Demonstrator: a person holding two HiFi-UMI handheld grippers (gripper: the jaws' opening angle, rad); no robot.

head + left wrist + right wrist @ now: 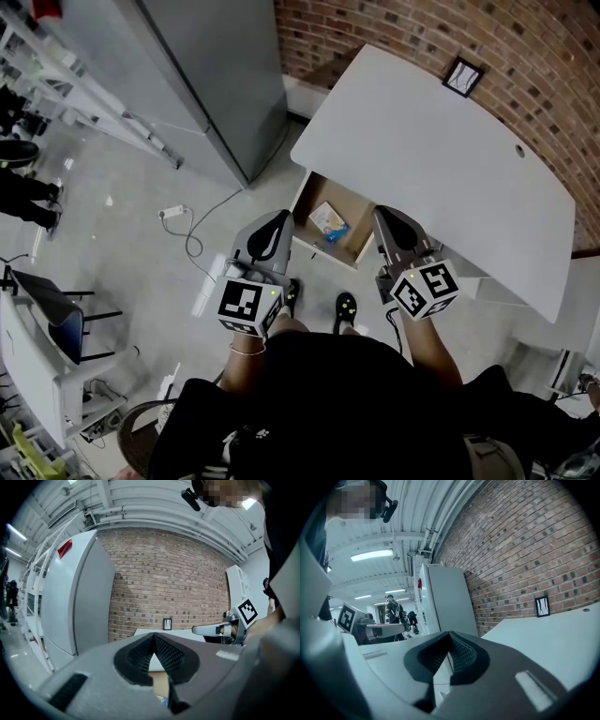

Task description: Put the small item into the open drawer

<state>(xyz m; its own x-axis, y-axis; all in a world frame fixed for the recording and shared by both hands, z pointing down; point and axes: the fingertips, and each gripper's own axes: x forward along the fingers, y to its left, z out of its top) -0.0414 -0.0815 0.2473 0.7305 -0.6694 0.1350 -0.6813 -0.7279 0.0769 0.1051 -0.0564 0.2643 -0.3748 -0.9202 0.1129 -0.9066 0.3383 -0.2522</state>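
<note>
The wooden drawer (pixel 354 211) stands pulled open under the front of the white desk (pixel 422 141). A small blue-and-white packet (pixel 329 223) lies flat inside it. My left gripper (pixel 278 217) hovers just left of the drawer, its jaws shut with nothing between them (pixel 153 635). On the drawer's right side my right gripper (pixel 382 214) is also shut and empty (pixel 450 633). Both point roughly level toward the brick wall. In the left gripper view the drawer's brown inside (pixel 159 681) shows below the jaws, and the right gripper (pixel 211 630) reaches in from the right.
A small framed picture (pixel 464 77) stands at the desk's back against the brick wall. A tall grey cabinet (pixel 216 84) is left of the desk. A power strip with its cable (pixel 173 213) lies on the floor, and a chair (pixel 56 323) is at far left.
</note>
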